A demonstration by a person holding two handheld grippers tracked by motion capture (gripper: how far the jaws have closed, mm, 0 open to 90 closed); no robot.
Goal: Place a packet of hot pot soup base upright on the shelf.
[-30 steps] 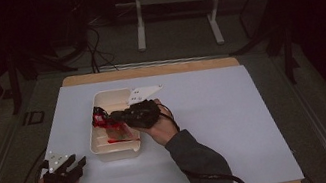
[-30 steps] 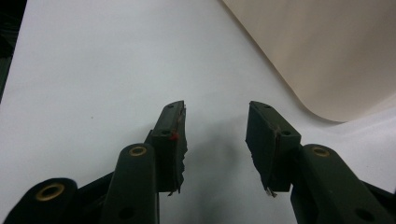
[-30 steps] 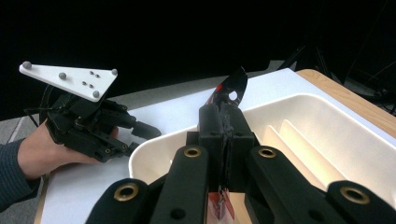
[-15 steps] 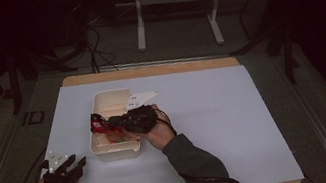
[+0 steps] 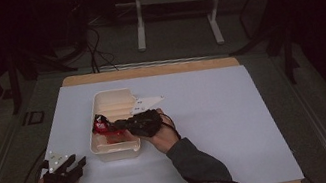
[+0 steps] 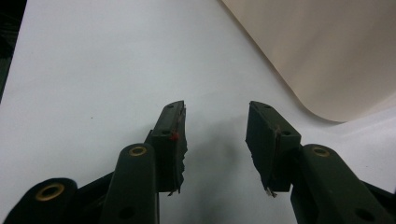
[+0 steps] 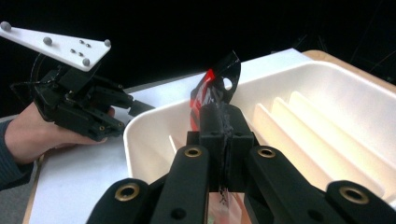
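Two grippers show from above: your right gripper (image 5: 119, 125) holds a red-and-black packet (image 5: 101, 124) over the white tray (image 5: 117, 153). Your left gripper (image 6: 215, 135) idles, fingers apart, beside the tray's wall (image 6: 327, 51). Your right gripper view reveals fingers (image 7: 212, 123) pinching only the packet's (image 7: 212, 84) edge; I judge it may slip.

- A lab or recording studio, not a home: the room around the table (image 5: 255, 105) is dark, with light falling mainly on the white sheet (image 5: 218, 127) that covers the wooden tabletop.
- Beyond the far edge stands a pale metal stand (image 5: 174, 6) on two legs, and black cables (image 5: 92, 48) trail over the grey floor (image 5: 183, 42).
- Dark tripod-like legs (image 5: 20, 71) rise at the left (their tops are lost in shadow).
- A white marker plate (image 7: 56, 44) with small grey balls suggests motion tracking.
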